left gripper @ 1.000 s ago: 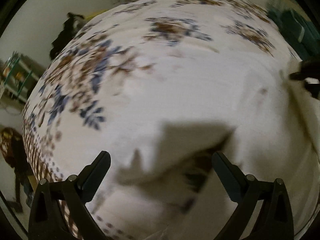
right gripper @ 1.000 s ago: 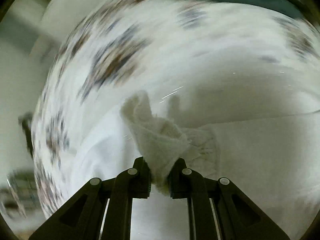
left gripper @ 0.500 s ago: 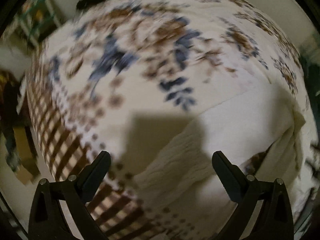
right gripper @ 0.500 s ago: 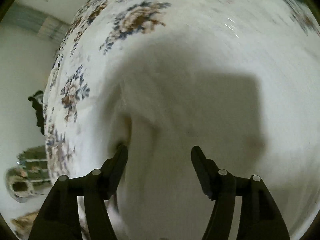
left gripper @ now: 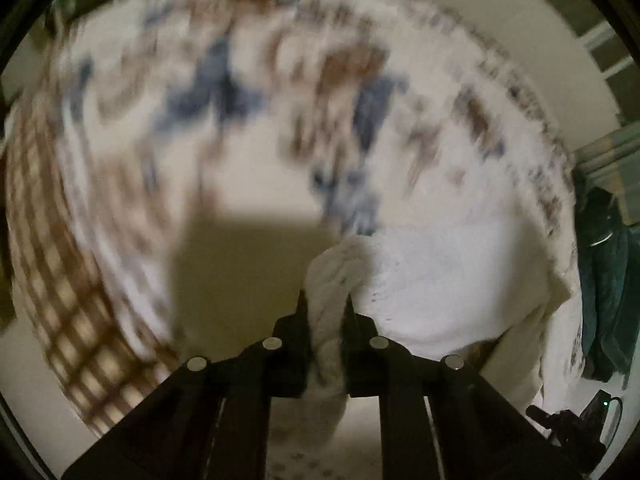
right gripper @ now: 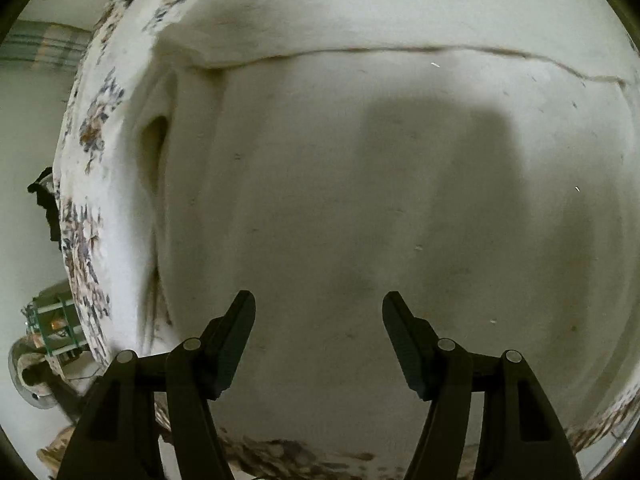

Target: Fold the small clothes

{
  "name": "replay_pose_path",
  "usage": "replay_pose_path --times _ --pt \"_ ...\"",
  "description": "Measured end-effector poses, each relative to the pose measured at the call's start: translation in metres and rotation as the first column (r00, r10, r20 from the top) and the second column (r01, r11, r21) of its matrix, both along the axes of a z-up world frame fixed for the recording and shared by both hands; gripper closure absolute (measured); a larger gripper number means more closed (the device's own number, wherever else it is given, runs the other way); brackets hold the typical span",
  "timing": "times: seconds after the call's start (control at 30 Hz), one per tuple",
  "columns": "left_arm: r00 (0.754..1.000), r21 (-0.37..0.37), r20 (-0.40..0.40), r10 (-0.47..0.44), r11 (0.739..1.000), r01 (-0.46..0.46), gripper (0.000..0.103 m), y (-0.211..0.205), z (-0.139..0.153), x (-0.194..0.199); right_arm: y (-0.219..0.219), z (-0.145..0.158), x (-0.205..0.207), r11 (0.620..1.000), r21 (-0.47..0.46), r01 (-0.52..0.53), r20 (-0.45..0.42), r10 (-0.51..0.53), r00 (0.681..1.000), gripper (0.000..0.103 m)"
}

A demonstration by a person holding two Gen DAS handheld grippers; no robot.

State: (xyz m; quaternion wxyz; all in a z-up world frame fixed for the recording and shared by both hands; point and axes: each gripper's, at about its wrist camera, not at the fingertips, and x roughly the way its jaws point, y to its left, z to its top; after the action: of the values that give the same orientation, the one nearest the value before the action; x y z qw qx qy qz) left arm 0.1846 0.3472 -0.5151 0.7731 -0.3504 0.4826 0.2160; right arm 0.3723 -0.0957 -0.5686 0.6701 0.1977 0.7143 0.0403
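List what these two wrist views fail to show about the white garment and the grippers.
- Left wrist view: motion blur smears the floral bedsheet; the white garment runs behind the left gripper, so the pinched part can't be identified.
- Right wrist view: the garment fills the frame, outline cut off by the edges; type unclear. The open right gripper may or may not touch it.

Item: garment (left gripper: 432, 280), lying on my bedsheet (left gripper: 248, 128), one bunched corner sitting between my left gripper (left gripper: 326, 304) fingers. My right gripper (right gripper: 318, 316) is hanging over the garment's spread middle.
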Motion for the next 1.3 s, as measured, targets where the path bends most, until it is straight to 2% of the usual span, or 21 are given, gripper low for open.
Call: replay_pose_path --times 0.13,0.2,0.23,0.33,0.37,0.4,0.43,0.53,0.63,0.7,0.73,0.77,0.8,0.83,0.87,0.9,1.03,1.13,1.2,1.27,1.3 --pt "0.996 0.111 0.086 0.013 0.994 -0.022 0.090 0.038 0.029 0.013 0.026 0.004 0.011 1.000 0.023 -0.007 0.028 0.007 1.000 0.035" --pt "0.994 0.055 0.094 0.052 0.997 -0.058 0.086 0.064 0.016 0.019 0.034 0.003 0.013 0.998 0.060 0.013 0.011 -0.014 1.000 0.035" --pt "0.993 0.023 0.082 0.085 0.996 -0.087 0.079 0.072 0.010 0.020 0.036 0.003 0.012 0.998 0.063 0.017 0.010 -0.018 1.000 0.035" --pt "0.971 -0.070 0.080 0.224 0.973 -0.218 0.075 0.094 0.002 0.002 0.045 0.000 0.009 0.998 0.053 0.017 0.014 -0.018 1.000 0.035" --pt "0.964 -0.080 0.090 0.251 0.966 -0.244 0.069 0.096 0.002 -0.008 0.049 -0.001 0.009 0.998 0.057 0.018 0.015 -0.019 1.000 0.033" --pt "0.953 -0.086 0.093 0.288 0.956 -0.281 0.050 0.100 0.003 -0.019 0.049 -0.002 0.007 0.998 0.064 0.020 0.012 -0.020 1.000 0.027" --pt "0.931 -0.112 0.102 0.349 0.934 -0.338 0.035 0.100 0.003 -0.035 0.050 -0.004 0.007 0.997 0.070 0.023 0.010 -0.023 1.000 0.025" --pt "0.887 -0.288 0.130 0.443 0.873 -0.393 0.030 0.095 -0.015 -0.055 0.057 -0.011 0.010 0.996 0.081 0.029 0.001 -0.029 1.000 0.025" --pt "0.881 -0.445 0.063 0.469 0.803 -0.396 0.030 0.081 -0.053 -0.048 0.055 -0.017 0.014 0.995 0.083 0.050 0.001 -0.050 0.999 0.025" --pt "0.875 -0.500 0.064 0.481 0.774 -0.389 0.030 0.076 -0.072 -0.031 0.051 -0.021 0.016 0.994 0.081 0.067 0.000 -0.068 0.998 0.025" --pt "0.871 -0.496 0.059 0.488 0.771 -0.399 0.032 0.076 -0.078 -0.020 0.049 -0.022 0.017 0.994 0.080 0.078 -0.001 -0.078 0.997 0.025" --pt "0.865 -0.479 0.059 0.498 0.774 -0.414 0.032 0.077 -0.080 -0.013 0.047 -0.024 0.018 0.993 0.079 0.088 -0.003 -0.088 0.996 0.025" --pt "0.855 -0.448 0.070 0.513 0.783 -0.433 0.039 0.078 -0.078 -0.008 0.046 -0.025 0.020 0.992 0.078 0.096 -0.004 -0.096 0.995 0.025" --pt "0.844 -0.401 0.116 0.524 0.802 -0.442 0.076 0.080 -0.072 0.000 0.045 -0.026 0.022 0.992 0.075 0.099 -0.004 -0.099 0.995 0.025" --pt "0.852 -0.358 0.153 0.500 0.832 -0.424 0.097 0.083 -0.065 0.009 0.045 -0.026 0.024 0.993 0.070 0.097 -0.001 -0.097 0.995 0.025" --pt "0.865 -0.323 0.165 0.474 0.855 -0.407 0.095 0.087 -0.058 0.019 0.045 -0.026 0.026 0.993 0.066 0.093 0.004 -0.094 0.996 0.025" --pt "0.848 -0.207 0.355 0.393 0.918 -0.339 0.095 0.099 0.006 0.039 0.048 -0.020 0.036 0.997 0.041 0.068 0.050 -0.070 0.996 0.025" --pt "0.849 -0.134 0.418 0.323 0.946 -0.294 0.095 0.112 0.030 0.051 0.045 -0.015 0.042 0.998 -0.009 0.064 0.108 -0.062 0.992 0.025" --pt "0.857 -0.155 0.406 0.317 0.948 -0.277 0.095 0.124 0.017 0.056 0.044 -0.014 0.047 0.992 -0.114 0.060 0.129 -0.045 0.991 0.025" --pt "0.882 -0.175 0.343 0.323 0.944 -0.278 0.092 0.134 -0.006 0.060 0.045 -0.014 0.052 0.960 -0.279 0.036 0.130 0.001 0.991 0.024" --pt "0.891 -0.197 0.312 0.329 0.940 -0.278 0.091 0.138 -0.021 0.064 0.046 -0.015 0.054 0.935 -0.355 0.025 0.126 0.021 0.992 0.015"
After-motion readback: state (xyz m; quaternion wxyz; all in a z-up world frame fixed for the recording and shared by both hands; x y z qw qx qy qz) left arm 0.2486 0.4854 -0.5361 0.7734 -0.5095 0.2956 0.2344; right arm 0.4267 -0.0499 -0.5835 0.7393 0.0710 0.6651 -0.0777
